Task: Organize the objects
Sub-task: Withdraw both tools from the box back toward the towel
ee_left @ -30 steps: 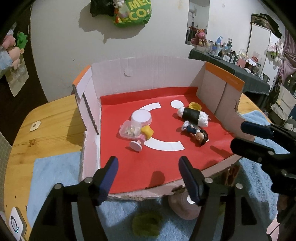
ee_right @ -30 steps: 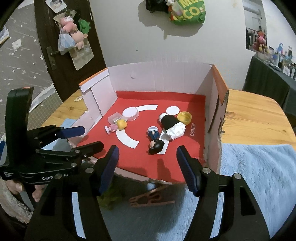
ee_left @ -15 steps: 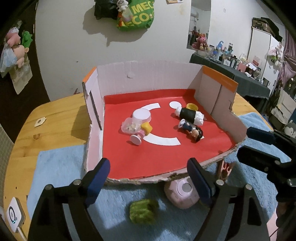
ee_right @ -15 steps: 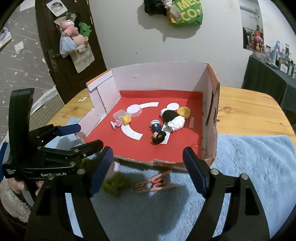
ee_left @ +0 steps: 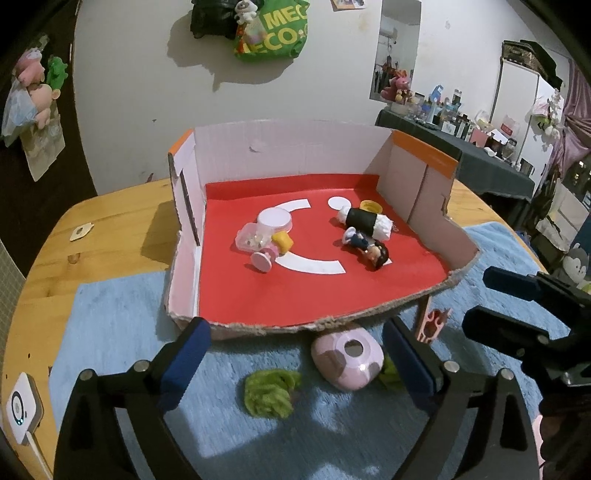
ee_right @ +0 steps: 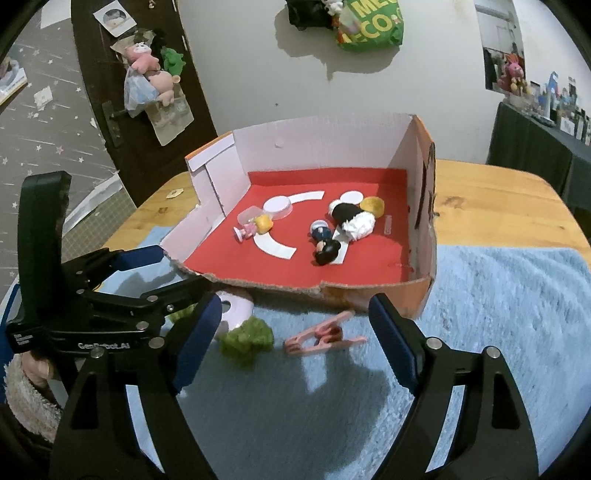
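Note:
A cardboard box (ee_left: 280, 151) with a red floor (ee_right: 369, 273) holds a dark-haired doll (ee_left: 367, 245), a black-and-white roll (ee_left: 367, 219), a yellow cap (ee_right: 373, 205), a clear container (ee_left: 273, 221) and a pink-and-yellow toy (ee_left: 271, 251). On the blue mat before the box lie a pink round toy (ee_left: 349, 354), a green fuzzy tuft (ee_left: 271, 391) and a pink clip (ee_right: 323, 338). My left gripper (ee_left: 295, 360) is open and empty, above the tuft and pink toy. My right gripper (ee_right: 295, 341) is open and empty, above the clip.
The box stands on a wooden table (ee_right: 495, 199) partly covered by the blue fuzzy mat (ee_right: 509, 302). A small white device (ee_left: 20, 408) lies at the table's left edge. A green bag (ee_left: 273, 29) hangs on the wall behind.
Both grippers have drawn back from the box toward me. The tuft, pink toy and clip on the mat have come fully into view. Nothing was picked up.

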Tool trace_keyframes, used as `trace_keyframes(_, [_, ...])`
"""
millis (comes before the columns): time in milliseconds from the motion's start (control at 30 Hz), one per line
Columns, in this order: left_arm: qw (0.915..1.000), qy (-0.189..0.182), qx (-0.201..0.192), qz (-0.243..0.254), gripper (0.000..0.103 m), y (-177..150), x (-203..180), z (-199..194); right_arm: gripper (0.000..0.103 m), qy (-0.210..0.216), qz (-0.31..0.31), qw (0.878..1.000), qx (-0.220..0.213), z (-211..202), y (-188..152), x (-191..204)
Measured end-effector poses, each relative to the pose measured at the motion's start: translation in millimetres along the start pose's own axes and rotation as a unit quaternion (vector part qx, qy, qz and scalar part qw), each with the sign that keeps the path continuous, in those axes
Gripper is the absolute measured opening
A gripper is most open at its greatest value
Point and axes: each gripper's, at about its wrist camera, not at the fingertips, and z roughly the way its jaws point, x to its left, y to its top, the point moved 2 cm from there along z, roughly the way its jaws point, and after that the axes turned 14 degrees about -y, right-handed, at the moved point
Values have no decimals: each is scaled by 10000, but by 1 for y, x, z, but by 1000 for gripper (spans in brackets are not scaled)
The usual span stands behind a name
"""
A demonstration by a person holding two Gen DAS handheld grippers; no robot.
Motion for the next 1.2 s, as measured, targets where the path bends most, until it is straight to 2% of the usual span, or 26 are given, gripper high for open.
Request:
trace_keyframes(667, [9995,-138,-49,-271,96,-27,0,-15,82,-37,79,9999,52,-13,-26,-1])
trace_keyframes(1033, [9997,-120,-19,-201,96,-38,-6,-13,81,-407,-84,9991,47,-13,-38,-3])
trace_keyframes(1100, [9998,-71,-23,-180,96,-40,-7,-13,73,-430,-117,9990,63,-10,-40,-4])
trace_keyframes(1133, [9998,-54,-25,-182,96,-41,-6,-12,64,-433,-138,9989,89,-8,-41,-3])
trace_keyframes(1200, [9998,-55,-17,-212,95,-43,-4,-12,60,-413,-153,9989,136,-4,-42,-3])
